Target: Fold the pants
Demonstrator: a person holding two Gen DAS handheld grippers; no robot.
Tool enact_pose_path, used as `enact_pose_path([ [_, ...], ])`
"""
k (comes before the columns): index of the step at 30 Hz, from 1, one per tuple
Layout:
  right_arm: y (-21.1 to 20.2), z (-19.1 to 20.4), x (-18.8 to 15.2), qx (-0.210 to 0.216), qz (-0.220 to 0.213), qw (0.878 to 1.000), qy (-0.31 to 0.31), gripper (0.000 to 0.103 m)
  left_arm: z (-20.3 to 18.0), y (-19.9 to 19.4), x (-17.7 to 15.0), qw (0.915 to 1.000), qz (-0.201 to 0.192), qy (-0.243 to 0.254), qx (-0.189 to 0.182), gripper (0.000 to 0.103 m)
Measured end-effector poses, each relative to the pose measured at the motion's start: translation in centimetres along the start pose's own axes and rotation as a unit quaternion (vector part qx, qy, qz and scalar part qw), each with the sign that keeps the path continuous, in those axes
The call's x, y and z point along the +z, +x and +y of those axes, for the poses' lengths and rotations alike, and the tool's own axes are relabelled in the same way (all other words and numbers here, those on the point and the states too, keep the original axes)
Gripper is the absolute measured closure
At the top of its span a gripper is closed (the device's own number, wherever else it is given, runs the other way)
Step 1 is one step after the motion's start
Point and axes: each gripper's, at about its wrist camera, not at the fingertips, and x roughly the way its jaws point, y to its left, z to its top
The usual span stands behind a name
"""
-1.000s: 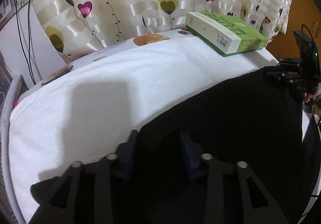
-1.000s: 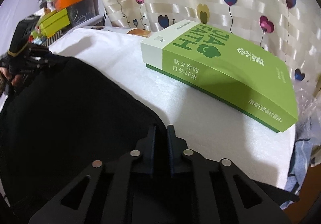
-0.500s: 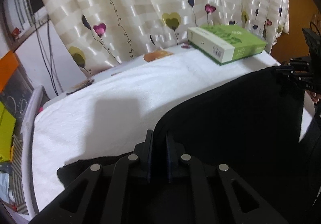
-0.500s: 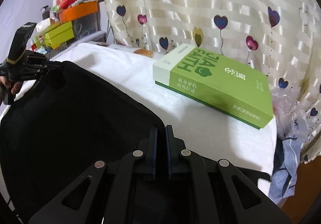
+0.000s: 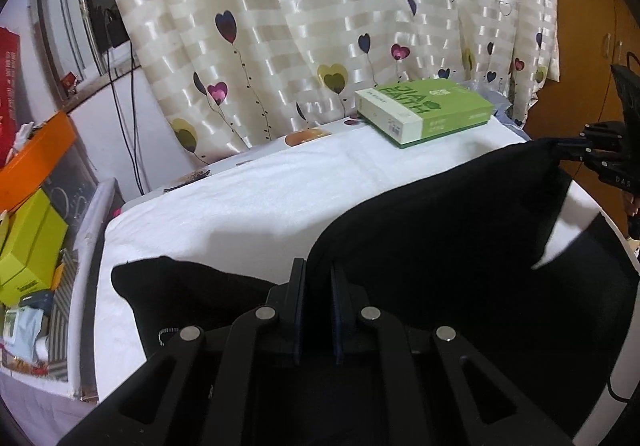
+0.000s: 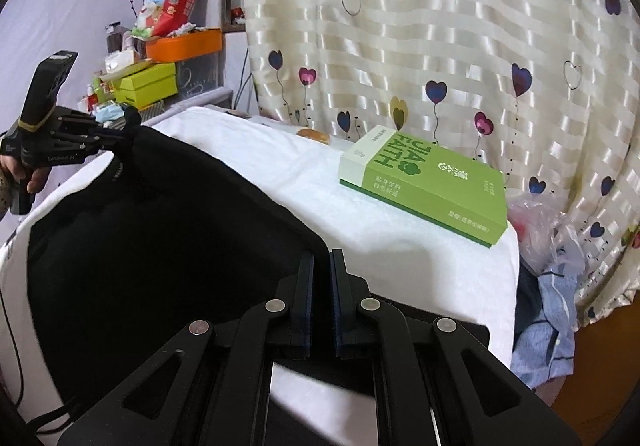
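Note:
The black pants (image 5: 440,230) hang stretched between my two grippers above a white towel-covered table (image 5: 248,206). My left gripper (image 5: 318,266) is shut on one corner of the pants' edge. My right gripper (image 6: 321,258) is shut on the other corner of the pants (image 6: 160,246). The right gripper also shows in the left wrist view (image 5: 576,152), and the left gripper in the right wrist view (image 6: 120,138). Part of the pants still lies on the towel at the near left (image 5: 172,282).
A green and white box (image 5: 424,112) lies on the far part of the table, also in the right wrist view (image 6: 424,190). A heart-patterned curtain (image 5: 320,26) hangs behind. Stacked boxes (image 5: 28,238) stand left of the table. Clothes and a plastic bag (image 6: 552,270) lie to its right.
My left gripper shut on the pants' edge. Both grippers have lifted the edge up and away from the towel, and more white towel now shows beneath.

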Motion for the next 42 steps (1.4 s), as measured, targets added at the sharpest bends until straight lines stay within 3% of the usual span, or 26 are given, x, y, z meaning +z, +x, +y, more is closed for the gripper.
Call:
enact_pose_path([
  [17, -6.9, 4.7, -6.9, 0.004, -0.014, 0.999, 0.032, 0.099, -4.8, -7.4, -8.3, 0.9996, -0.020, -0.019, 0.000, 0.091],
  [30, -9.2, 7.0, -12.9, 0.013, -0.007, 0.997, 0.078, 0.099, -7.8, -10.3, -13.5, 0.9989, -0.022, -0.040, -0.008, 0.091],
  [42, -10.2, 8.7, -17.0, -0.001, 0.024, 0.996, 0.091, 0.103, -10.0, -11.3, -17.9, 0.9987, 0.005, -0.049, -0.011, 0.091],
])
